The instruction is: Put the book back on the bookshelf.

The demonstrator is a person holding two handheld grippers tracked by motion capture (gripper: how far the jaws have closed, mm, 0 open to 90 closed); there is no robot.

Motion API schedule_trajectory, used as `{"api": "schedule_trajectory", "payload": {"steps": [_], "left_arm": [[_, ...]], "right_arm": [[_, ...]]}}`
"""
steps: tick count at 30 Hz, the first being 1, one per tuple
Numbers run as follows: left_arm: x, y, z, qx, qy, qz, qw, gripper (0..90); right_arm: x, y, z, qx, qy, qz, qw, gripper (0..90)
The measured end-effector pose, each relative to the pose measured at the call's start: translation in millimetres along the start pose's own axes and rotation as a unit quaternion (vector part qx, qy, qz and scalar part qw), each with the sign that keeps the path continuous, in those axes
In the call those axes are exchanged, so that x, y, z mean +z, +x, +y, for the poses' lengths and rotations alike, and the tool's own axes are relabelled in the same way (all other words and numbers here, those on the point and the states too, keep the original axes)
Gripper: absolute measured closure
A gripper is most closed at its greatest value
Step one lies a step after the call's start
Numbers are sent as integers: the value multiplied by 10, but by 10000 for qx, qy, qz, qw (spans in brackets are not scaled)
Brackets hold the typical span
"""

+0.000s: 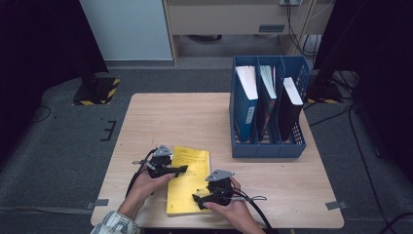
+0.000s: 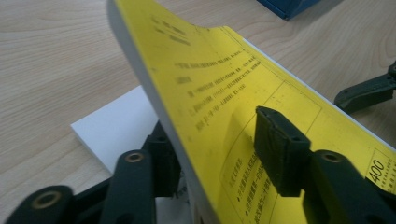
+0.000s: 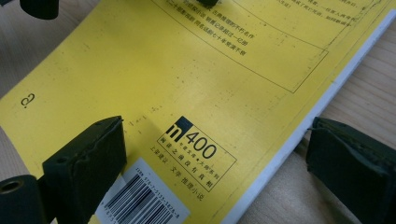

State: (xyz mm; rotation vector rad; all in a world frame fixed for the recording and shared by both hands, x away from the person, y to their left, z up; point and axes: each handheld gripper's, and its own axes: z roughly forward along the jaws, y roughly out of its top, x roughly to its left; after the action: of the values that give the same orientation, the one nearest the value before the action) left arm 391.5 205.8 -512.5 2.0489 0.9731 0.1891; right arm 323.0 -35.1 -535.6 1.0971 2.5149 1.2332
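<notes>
You are working in what looks like a lab or office recording bay: a small wooden table (image 1: 214, 122) stands on grey carpet (image 1: 58, 146), flanked by black stands whose bases carry yellow-black hazard tape (image 1: 97, 91). A blue file rack (image 1: 269, 146) holds books, cables (image 1: 297, 24) trail behind it, and pale cabinets (image 1: 219, 19) line the back wall.

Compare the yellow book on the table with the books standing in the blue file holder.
The yellow book lies flat near the person's edge of the table, while the three books in the file holder stand on edge. The left gripper clamps the yellow book's cover, lifting it, and the right gripper's jaws straddle its corner; the filed books are untouched. Its cover is bright yellow; theirs are blue or dark. All sit on the same wooden table.
</notes>
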Motion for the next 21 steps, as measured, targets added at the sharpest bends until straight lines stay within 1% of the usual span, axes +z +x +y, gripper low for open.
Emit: {"api": "schedule_trajectory", "payload": {"steps": [3, 8, 13, 14, 16, 18, 19, 21], "left_arm": [[-22, 6, 12, 37, -93, -46, 9999, 664], [-46, -10, 45, 173, -192, -111, 9996, 722], [-78, -47, 85, 305, -266, -138, 9991, 751], [-86, -54, 91, 330, -283, -138, 9990, 751], [-110, -62, 106, 379, -353, -169, 9985, 754], [-139, -80, 129, 406, -449, -186, 9980, 760], [-155, -92, 143, 446, -491, -186, 9976, 763], [-181, -115, 167, 501, -570, -198, 9969, 767]], "right_arm": [[3, -13, 10, -12, 27, 27, 10000, 48], [19, -56, 38, -71, 59, 50, 9999, 40], [33, -147, 86, 4, 94, -6, 10000, 33], [31, -167, 97, 65, 108, -30, 9999, 33], [29, -212, 112, 150, 112, -13, 9998, 33], [23, -247, 132, 239, 109, 52, 9996, 31], [23, -271, 140, 183, 72, 62, 9998, 29], [16, -294, 162, 237, 67, 145, 9996, 25]]}}
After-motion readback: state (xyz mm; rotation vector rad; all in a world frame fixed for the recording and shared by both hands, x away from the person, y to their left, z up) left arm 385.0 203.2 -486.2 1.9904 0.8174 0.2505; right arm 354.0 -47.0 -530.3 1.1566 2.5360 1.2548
